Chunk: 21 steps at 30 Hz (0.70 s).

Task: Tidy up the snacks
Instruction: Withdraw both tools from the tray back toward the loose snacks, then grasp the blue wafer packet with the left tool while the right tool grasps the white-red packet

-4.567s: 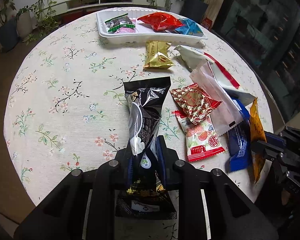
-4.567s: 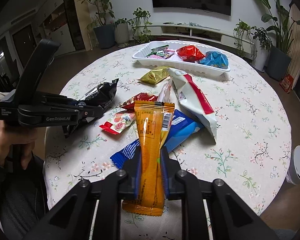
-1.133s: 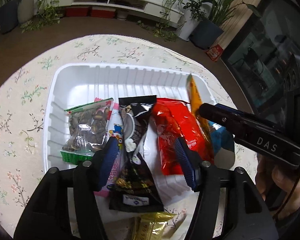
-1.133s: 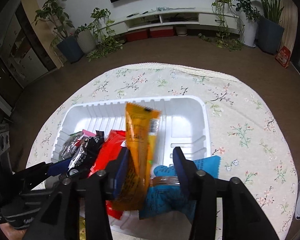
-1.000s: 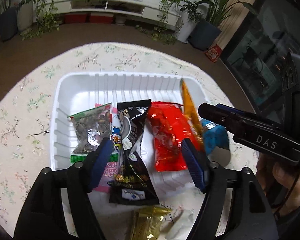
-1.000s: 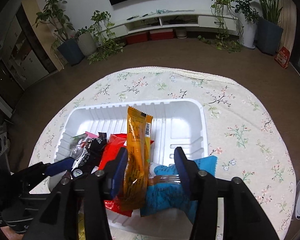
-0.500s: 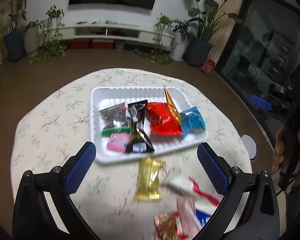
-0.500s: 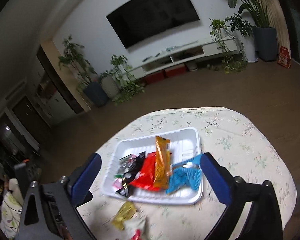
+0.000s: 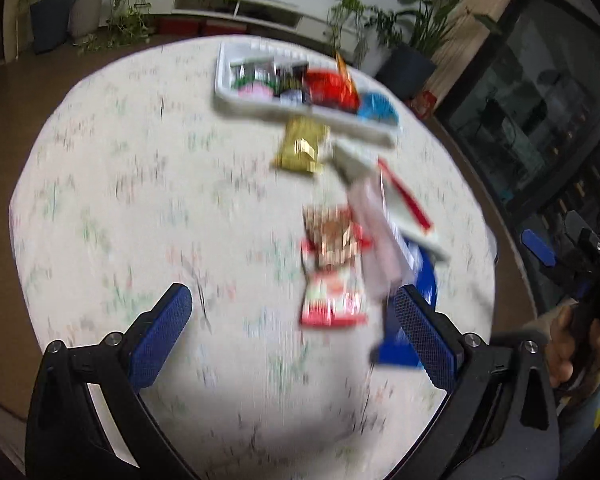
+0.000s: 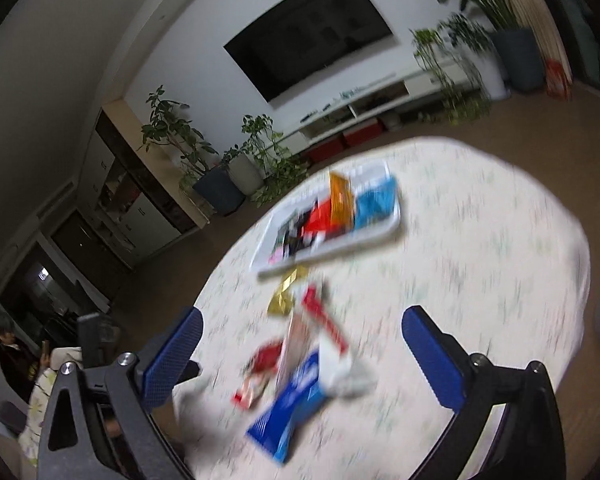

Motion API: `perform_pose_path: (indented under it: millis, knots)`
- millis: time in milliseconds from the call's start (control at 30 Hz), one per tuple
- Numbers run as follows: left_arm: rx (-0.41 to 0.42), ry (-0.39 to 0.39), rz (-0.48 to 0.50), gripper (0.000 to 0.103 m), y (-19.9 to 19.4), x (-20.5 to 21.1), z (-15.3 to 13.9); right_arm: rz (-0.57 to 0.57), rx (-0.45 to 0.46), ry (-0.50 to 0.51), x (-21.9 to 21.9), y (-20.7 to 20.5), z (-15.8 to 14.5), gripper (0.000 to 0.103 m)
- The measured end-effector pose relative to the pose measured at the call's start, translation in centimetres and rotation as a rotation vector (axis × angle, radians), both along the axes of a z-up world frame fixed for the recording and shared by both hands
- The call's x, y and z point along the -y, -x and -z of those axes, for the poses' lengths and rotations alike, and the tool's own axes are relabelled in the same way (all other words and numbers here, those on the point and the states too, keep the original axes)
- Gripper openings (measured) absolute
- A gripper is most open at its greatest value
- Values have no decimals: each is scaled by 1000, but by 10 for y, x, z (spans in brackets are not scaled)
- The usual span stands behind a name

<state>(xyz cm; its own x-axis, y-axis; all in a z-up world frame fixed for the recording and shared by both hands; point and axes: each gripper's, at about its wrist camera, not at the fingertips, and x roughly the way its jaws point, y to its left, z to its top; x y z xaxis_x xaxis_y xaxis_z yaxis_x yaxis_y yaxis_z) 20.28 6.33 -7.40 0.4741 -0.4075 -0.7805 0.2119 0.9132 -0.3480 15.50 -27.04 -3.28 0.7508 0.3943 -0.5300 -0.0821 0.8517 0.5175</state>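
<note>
Both views are motion-blurred. The white tray (image 9: 260, 106) at the table's far side holds several snack packs, among them a black pack (image 9: 290, 80), a red one (image 9: 328, 86), an orange one (image 10: 339, 199) and a blue one (image 9: 376, 108); the tray also shows in the right wrist view (image 10: 340, 250). On the cloth lie a gold pack (image 9: 300, 146), a white-and-red pack (image 9: 400, 200), a red patterned pack (image 9: 332, 236), a red-and-white pack (image 9: 332, 300) and a blue pack (image 9: 412, 304). My left gripper (image 9: 292, 336) is open and empty over the near table. My right gripper (image 10: 300, 356) is open and empty above the loose packs.
The round table has a floral cloth (image 9: 140, 200). Potted plants (image 10: 220, 168), a TV (image 10: 312, 36) and a low white shelf (image 10: 360, 100) stand beyond it. The hand holding the right gripper shows at the right edge of the left wrist view (image 9: 572, 320).
Both grippers opened and left the black and orange packs in the tray. Both then pulled back from the tray toward the near side of the table.
</note>
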Motion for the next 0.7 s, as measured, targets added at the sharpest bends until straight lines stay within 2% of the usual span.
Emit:
perform_pose_path:
  millis: [133, 233, 367, 467, 633, 667, 700]
  knots:
    - [-5, -20, 29, 102, 24, 14, 8, 2, -45, 30, -12, 24, 30, 100]
    - [23, -80, 51, 102, 34, 30, 8, 7, -103, 66, -15, 29, 49, 94]
    - [37, -94, 78, 101, 41, 44, 6, 7, -58, 115, -17, 32, 46, 94]
    - [68, -93, 118, 101, 33, 59, -1, 8, -61, 143, -19, 31, 46, 92]
    - [121, -167, 265, 101, 36, 106, -10, 50, -51, 151, -15, 31, 45, 92]
    - [124, -180, 292, 99, 36, 115, -10, 66, -47, 149, -12, 31, 44, 92]
    - [123, -187, 311, 93, 36, 124, -9, 73, -44, 146, -11, 31, 43, 91]
